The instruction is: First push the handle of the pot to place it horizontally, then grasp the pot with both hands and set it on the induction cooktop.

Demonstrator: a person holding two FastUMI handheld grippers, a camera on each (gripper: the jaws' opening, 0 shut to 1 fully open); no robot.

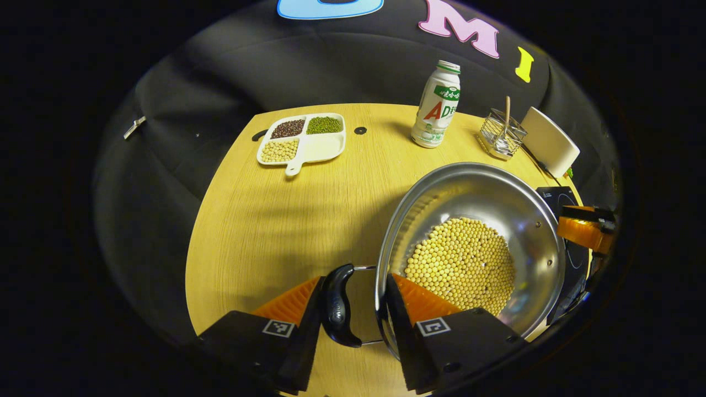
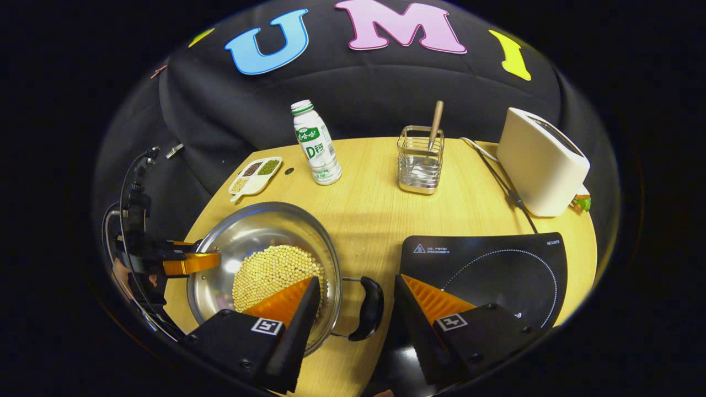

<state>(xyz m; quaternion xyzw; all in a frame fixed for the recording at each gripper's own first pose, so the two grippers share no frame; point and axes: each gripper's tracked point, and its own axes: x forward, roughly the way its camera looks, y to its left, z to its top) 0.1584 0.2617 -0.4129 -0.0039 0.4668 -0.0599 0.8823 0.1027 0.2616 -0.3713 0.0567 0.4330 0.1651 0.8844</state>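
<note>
Now both handles already lie level, so the step in hand looks to be the two-handed grasp. In the left gripper view, the left gripper (image 1: 353,298) stands wide, one finger outside the left handle (image 1: 337,305) and the other reaching over the rim into the pot (image 1: 474,253), just above the beans (image 1: 462,263). In the right gripper view, the right gripper (image 2: 356,300) is likewise wide, with the right handle (image 2: 368,309) between its fingers and untouched; one finger overlaps the rim of the pot (image 2: 259,231), the other hangs over the near edge of the cooktop (image 2: 496,264).

To do this well, I would shift each gripper so both fingers bracket the handle alone, not the rim, then close both together so the pot does not twist. The steel is slick and the beans (image 2: 273,270) are loose, so the lift should stay level and slow; a tilt would likely roll them toward one side or over the lip. The cooktop sits just right of the pot on the counter (image 2: 375,209), so the carry is short and sideways.

Farther back stand a bottle (image 2: 317,144), a wire holder (image 2: 421,160) with a wooden stick, a toaster (image 2: 543,162) with its cord running beside the cooktop, and a divided dish (image 2: 255,175) of grains, all clear of the path.
</note>
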